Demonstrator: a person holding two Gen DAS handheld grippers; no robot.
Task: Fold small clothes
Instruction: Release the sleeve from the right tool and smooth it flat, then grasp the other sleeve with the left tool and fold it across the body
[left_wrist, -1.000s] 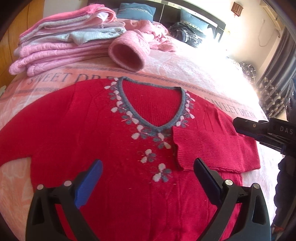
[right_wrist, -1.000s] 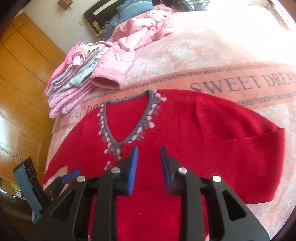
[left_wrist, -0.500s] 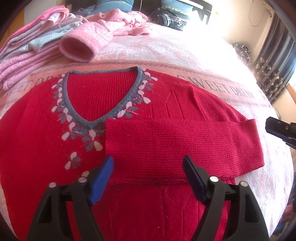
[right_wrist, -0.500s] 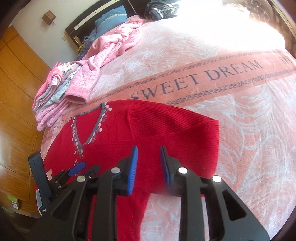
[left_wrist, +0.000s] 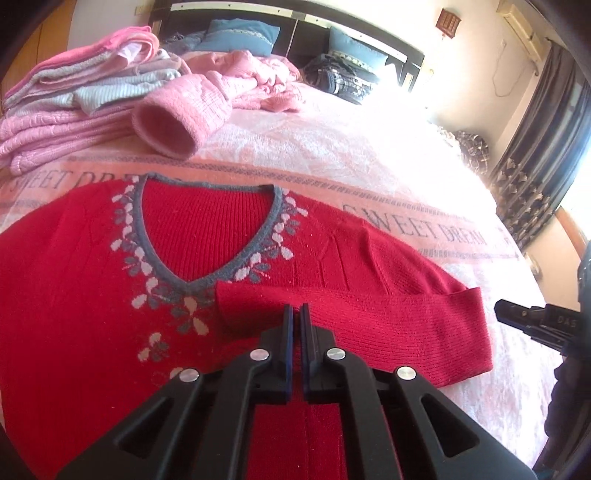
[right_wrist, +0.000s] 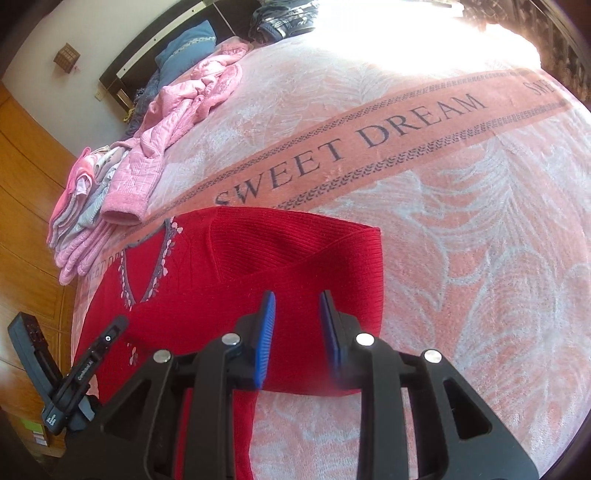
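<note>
A red V-neck sweater (left_wrist: 74, 295) with a grey collar and flower pattern lies flat, front up, on the pink bedspread (right_wrist: 461, 240). Its right sleeve (left_wrist: 369, 321) is folded across the chest, with the cuff ending just below the collar point. My left gripper (left_wrist: 295, 310) hovers over that sleeve near the cuff, jaws shut with only a slit between them and no cloth visible inside. My right gripper (right_wrist: 295, 299) stands open over the folded shoulder end of the sleeve (right_wrist: 325, 266). The sweater's left sleeve is out of view.
A stack of folded pink and grey clothes (left_wrist: 55, 110) sits at the far left of the bed. An unfolded pink garment (left_wrist: 177, 122) lies beside it, cuff toward me. Pillows (left_wrist: 240, 33) and dark clothes lie by the headboard. Curtains (left_wrist: 535, 184) hang on the right and wooden panels (right_wrist: 22, 206) stand on the left.
My left gripper went from wide open to shut and shifted right, over the folded sleeve. The right gripper moved right to the sleeve's fold, its gap about the same.
</note>
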